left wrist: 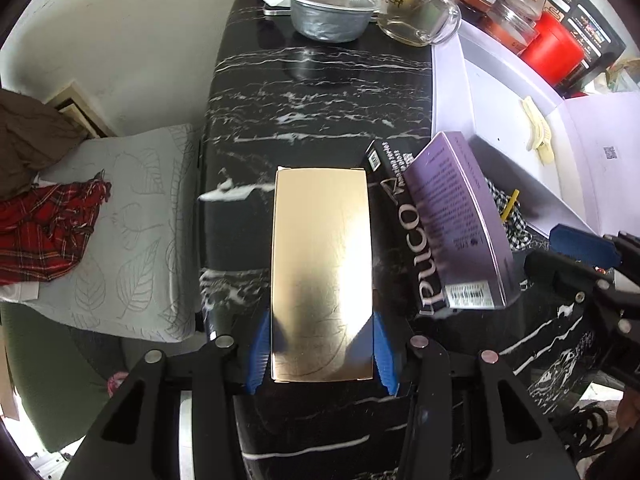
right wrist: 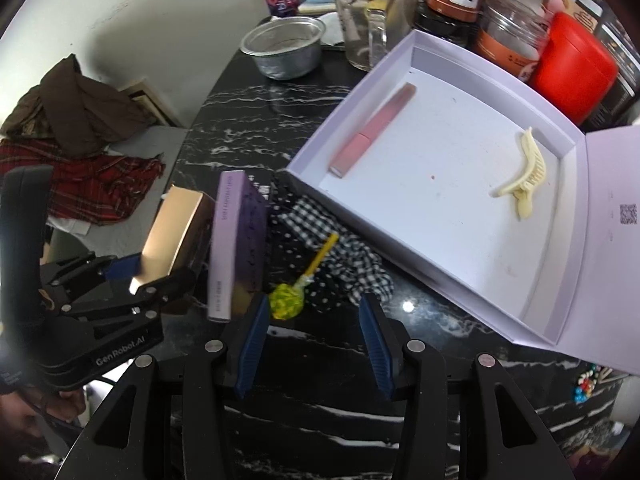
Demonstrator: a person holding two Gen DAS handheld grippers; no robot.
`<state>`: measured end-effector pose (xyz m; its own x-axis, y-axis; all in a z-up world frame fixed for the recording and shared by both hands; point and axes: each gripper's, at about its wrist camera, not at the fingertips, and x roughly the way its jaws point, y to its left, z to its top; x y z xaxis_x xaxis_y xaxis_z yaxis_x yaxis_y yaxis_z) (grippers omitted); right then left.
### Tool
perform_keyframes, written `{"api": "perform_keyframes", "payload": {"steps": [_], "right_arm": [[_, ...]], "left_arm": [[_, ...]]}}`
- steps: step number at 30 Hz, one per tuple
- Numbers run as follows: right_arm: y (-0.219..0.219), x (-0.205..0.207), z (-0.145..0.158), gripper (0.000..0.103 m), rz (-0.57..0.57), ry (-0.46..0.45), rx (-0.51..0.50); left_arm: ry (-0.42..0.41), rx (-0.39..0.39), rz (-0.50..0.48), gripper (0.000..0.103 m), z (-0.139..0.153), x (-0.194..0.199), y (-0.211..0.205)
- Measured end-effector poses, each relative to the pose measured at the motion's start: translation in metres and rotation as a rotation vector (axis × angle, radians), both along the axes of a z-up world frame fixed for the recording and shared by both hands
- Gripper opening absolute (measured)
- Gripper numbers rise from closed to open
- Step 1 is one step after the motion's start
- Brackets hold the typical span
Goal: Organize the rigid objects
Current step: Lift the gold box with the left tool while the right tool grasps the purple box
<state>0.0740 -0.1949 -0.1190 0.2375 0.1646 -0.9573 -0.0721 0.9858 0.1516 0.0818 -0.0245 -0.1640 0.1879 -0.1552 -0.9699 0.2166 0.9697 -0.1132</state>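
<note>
My left gripper (left wrist: 322,356) is shut on a shiny gold box (left wrist: 322,276), its blue pads pressed on the box's long sides just above the black marble table (left wrist: 312,92). Right of the gold box lies a black lettered box (left wrist: 402,240), and a purple box (left wrist: 460,224) leans on it. My right gripper (right wrist: 314,320) stands open with nothing between its fingers. A yellow-green lollipop (right wrist: 286,300) lies just ahead of them, and the purple box (right wrist: 236,248) stands beside the left finger. In the right wrist view the left gripper (right wrist: 136,276) holds the gold box (right wrist: 176,232).
An open white box (right wrist: 440,208) holds a pink tube (right wrist: 372,132) and a cream hair clip (right wrist: 524,176). A checked cloth (right wrist: 336,248) lies by it. A metal bowl (left wrist: 334,8), a glass mug (left wrist: 420,4), jars and a red canister (left wrist: 554,52) crowd the far edge. A bed (left wrist: 132,232) lies left.
</note>
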Motion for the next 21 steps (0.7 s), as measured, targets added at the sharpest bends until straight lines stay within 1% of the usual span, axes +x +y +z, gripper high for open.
{"api": "perform_keyframes", "payload": {"steps": [6, 10, 17, 21], "right_arm": [[0.015, -0.001, 0.017, 0.046, 0.029, -0.036, 0.025], [0.026, 0.002, 0.021, 0.046, 0.055, -0.047, 0.038], [0.043, 0.009, 0.016, 0.046, 0.100, -0.045, 0.044], [0.051, 0.015, 0.009, 0.046, 0.122, -0.036, 0.032]], "left_arm": [[-0.017, -0.001, 0.030, 0.044, 0.010, -0.006, 0.011], [-0.026, -0.004, 0.054, 0.044, 0.014, -0.006, 0.021], [-0.027, 0.007, 0.083, 0.044, 0.015, -0.006, 0.031], [-0.022, 0.009, 0.093, 0.044, 0.013, -0.006, 0.034]]}}
